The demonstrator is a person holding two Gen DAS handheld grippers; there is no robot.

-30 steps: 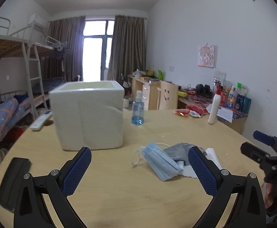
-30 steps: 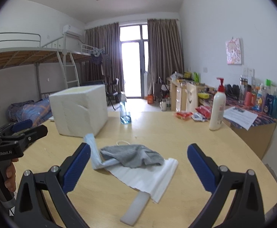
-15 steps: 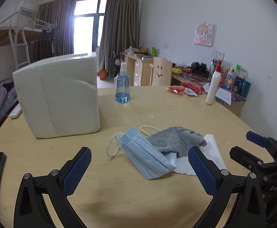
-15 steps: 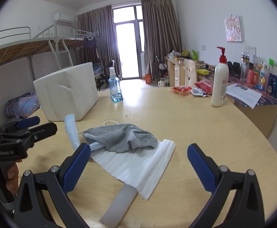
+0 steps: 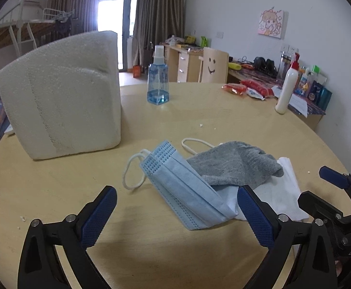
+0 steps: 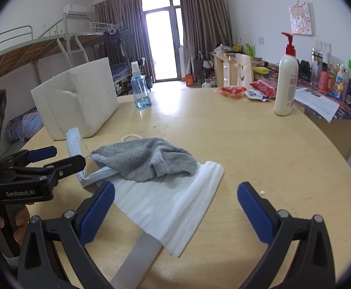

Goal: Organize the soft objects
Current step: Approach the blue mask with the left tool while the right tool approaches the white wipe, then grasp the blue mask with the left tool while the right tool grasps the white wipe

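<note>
Soft things lie in a pile on the round surface (image 5: 223,120) in the left wrist view: a blue mask (image 5: 185,187) sits at 12 o'clock between the wide-open, empty left tool (image 5: 176,214), a gray sock (image 5: 235,166) rests on it, and the white box (image 5: 62,115) stands at 10 o'clock. From the right wrist view, the sock (image 6: 144,159) lies on a white cloth (image 6: 175,204) at 12 o'clock, the right tool (image 6: 175,212) is wide open and empty, and the left tool (image 6: 55,159) is at 9 o'clock, just beside the mask (image 6: 73,142).

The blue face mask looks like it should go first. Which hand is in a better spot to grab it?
Probably the left. The left gripper is open with the blue face mask lying between its fingers. The right gripper is open too, but faces the white cloth and gray sock.
</note>
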